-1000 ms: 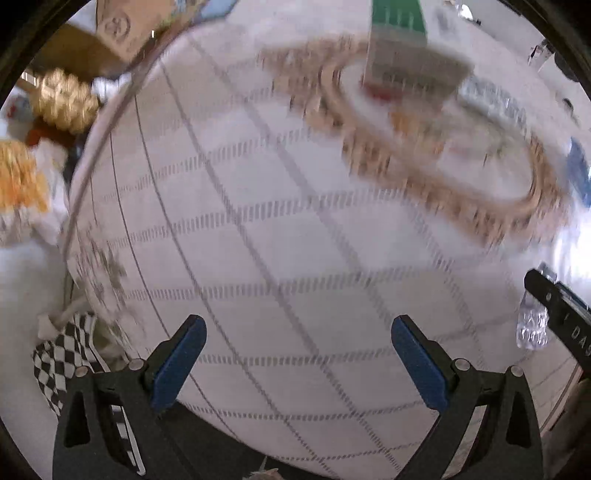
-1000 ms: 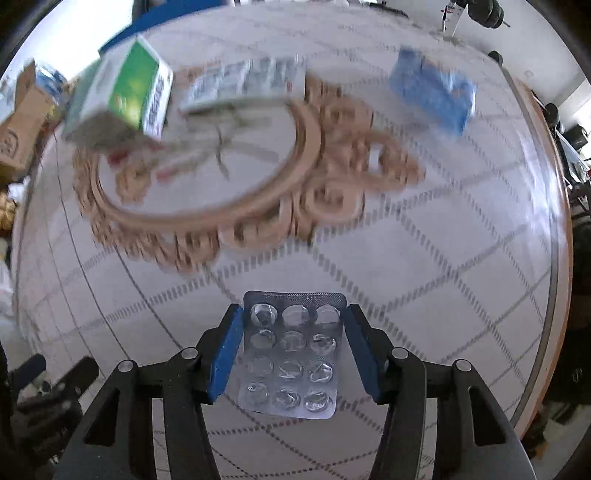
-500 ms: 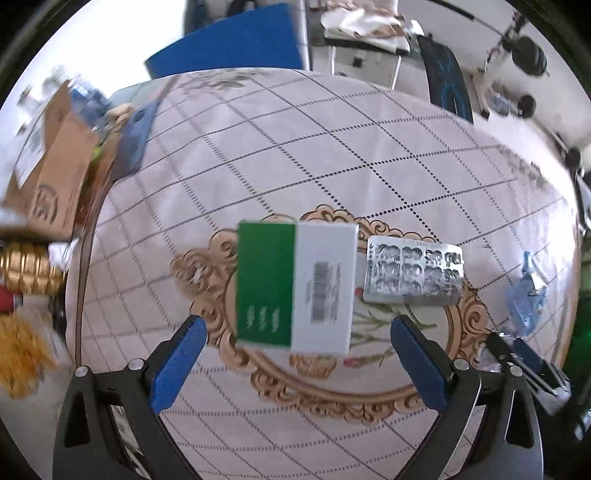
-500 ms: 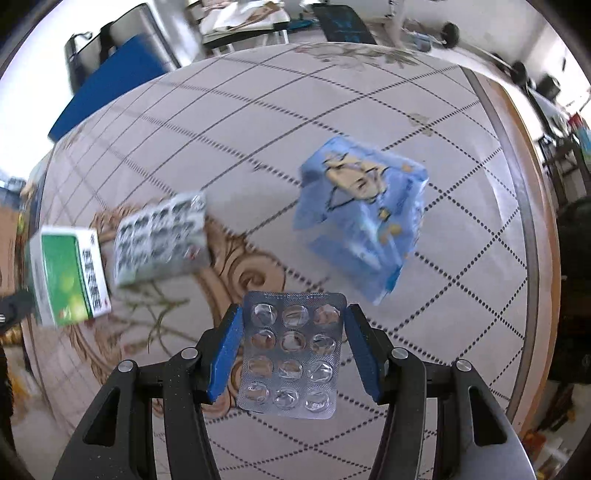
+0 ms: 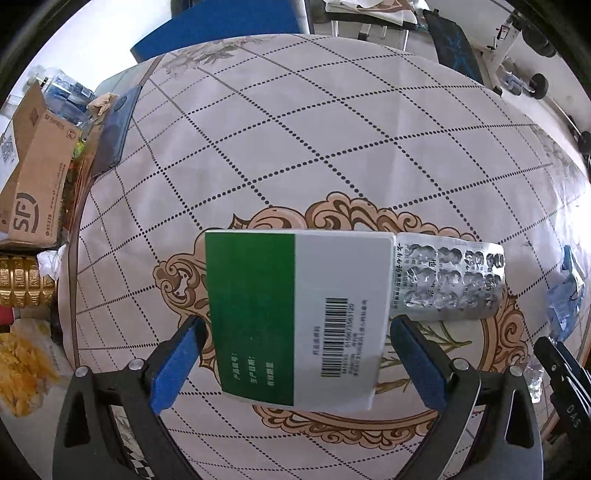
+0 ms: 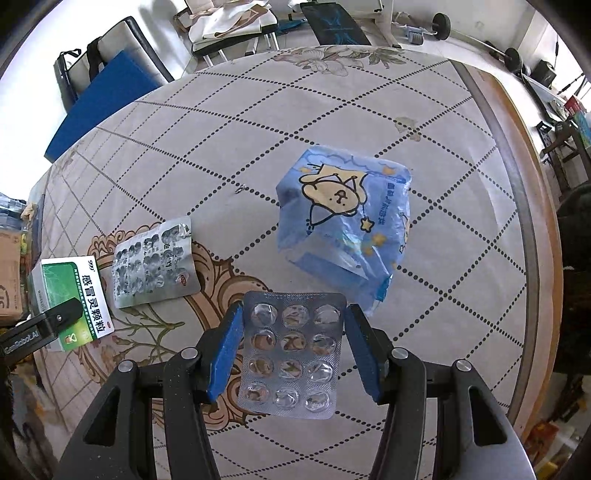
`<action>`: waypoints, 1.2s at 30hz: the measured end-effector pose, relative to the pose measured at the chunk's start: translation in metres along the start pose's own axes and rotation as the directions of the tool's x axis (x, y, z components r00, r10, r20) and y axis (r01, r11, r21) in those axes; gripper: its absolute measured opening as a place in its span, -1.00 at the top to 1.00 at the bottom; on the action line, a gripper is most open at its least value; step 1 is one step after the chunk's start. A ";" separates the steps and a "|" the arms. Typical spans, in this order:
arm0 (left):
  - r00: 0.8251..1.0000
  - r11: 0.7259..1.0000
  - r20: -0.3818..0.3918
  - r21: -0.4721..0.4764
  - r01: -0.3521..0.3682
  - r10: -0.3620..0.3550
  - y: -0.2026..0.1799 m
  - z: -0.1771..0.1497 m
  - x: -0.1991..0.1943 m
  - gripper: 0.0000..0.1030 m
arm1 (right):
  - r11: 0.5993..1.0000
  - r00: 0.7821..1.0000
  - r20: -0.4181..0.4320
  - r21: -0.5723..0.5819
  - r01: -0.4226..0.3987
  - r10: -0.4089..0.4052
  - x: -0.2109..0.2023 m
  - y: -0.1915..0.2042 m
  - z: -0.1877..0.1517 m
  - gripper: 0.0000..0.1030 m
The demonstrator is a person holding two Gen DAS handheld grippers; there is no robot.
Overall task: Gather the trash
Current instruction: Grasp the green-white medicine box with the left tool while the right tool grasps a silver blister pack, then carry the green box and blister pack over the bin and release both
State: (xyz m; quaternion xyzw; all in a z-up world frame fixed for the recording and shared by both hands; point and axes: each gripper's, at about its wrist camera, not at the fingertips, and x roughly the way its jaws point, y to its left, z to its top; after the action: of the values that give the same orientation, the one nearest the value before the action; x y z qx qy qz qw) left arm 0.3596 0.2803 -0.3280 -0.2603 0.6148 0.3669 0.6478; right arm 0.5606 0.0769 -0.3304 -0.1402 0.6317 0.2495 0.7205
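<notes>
A green and white medicine box point(image 5: 295, 317) lies on the round table, between the spread fingers of my open left gripper point(image 5: 293, 363); it also shows in the right wrist view point(image 6: 70, 295). A silver blister pack point(image 5: 448, 280) lies just right of the box, also seen in the right wrist view point(image 6: 155, 264). My right gripper point(image 6: 291, 349) is shut on an empty blister pack point(image 6: 291, 354), held above the table. A blue cartoon-print plastic wrapper point(image 6: 347, 221) lies just beyond it, seen at the right edge of the left wrist view point(image 5: 565, 291).
The round table point(image 5: 295, 147) has a diamond-grid cloth with a brown ornamental ring. A cardboard box point(image 5: 33, 184), gold items point(image 5: 22, 280) and a yellow snack bag point(image 5: 22, 373) lie off its left edge. Chairs point(image 6: 122, 74) and a bench point(image 6: 340, 26) stand behind.
My left gripper swung up from bare cloth and closed in on the green box, now between its fingers. My right gripper, still holding the blister pack, turned toward the blue wrapper.
</notes>
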 end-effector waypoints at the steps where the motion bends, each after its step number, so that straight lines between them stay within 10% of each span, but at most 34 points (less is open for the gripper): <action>1: 1.000 1.000 0.007 -0.001 0.000 0.000 0.000 0.000 -0.001 -0.66 | 1.000 1.000 0.000 0.001 0.000 0.000 -0.005 0.001 -0.007 -0.13; 22: 0.977 0.997 0.211 0.072 0.012 -0.027 0.000 -0.069 -0.080 -0.49 | 0.998 0.998 0.057 -0.068 -0.015 0.019 -0.055 -0.004 -0.065 -0.13; 36: 0.935 0.989 0.332 0.113 0.093 -0.125 0.074 -0.252 -0.142 -0.49 | 0.990 0.987 0.157 -0.141 -0.015 0.037 -0.137 0.036 -0.252 -0.13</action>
State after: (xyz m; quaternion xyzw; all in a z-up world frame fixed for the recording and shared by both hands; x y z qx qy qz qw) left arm 0.1523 0.1036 -0.2069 -0.1959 0.4957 0.3399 0.7749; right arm 0.3190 -0.0484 -0.2332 -0.1616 0.5547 0.3128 0.7539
